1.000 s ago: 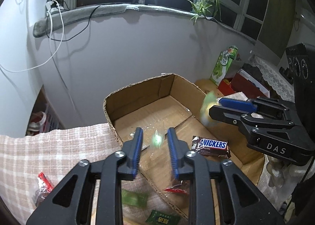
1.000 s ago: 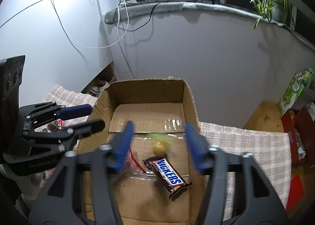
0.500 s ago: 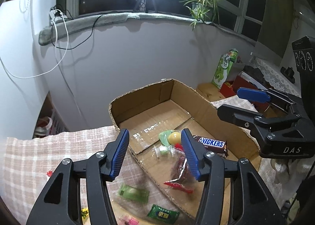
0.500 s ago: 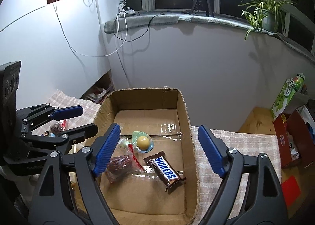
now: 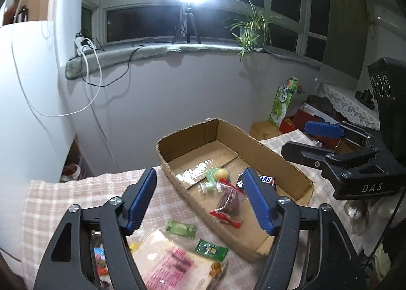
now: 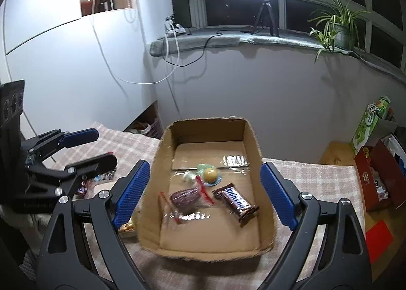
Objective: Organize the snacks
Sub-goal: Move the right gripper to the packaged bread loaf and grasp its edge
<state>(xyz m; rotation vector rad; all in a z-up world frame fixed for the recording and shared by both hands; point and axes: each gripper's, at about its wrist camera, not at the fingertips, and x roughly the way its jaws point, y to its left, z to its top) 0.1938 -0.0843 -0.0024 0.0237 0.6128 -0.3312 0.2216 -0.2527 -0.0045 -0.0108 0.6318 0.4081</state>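
Both tongs, left (image 5: 200, 200) and right (image 6: 204, 194), opening, empty, above the cardboard box (image 6: 256, 142).

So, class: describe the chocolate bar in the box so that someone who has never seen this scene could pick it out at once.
Find the open cardboard box on the checked cloth below the window. Several snacks lie on its floor; the chocolate bar is the one nearest the box's right wall in the right wrist view. Unlike the clear packet and the yellow ball sweet beside it, it has a long dark brown wrapper with a white and blue label.
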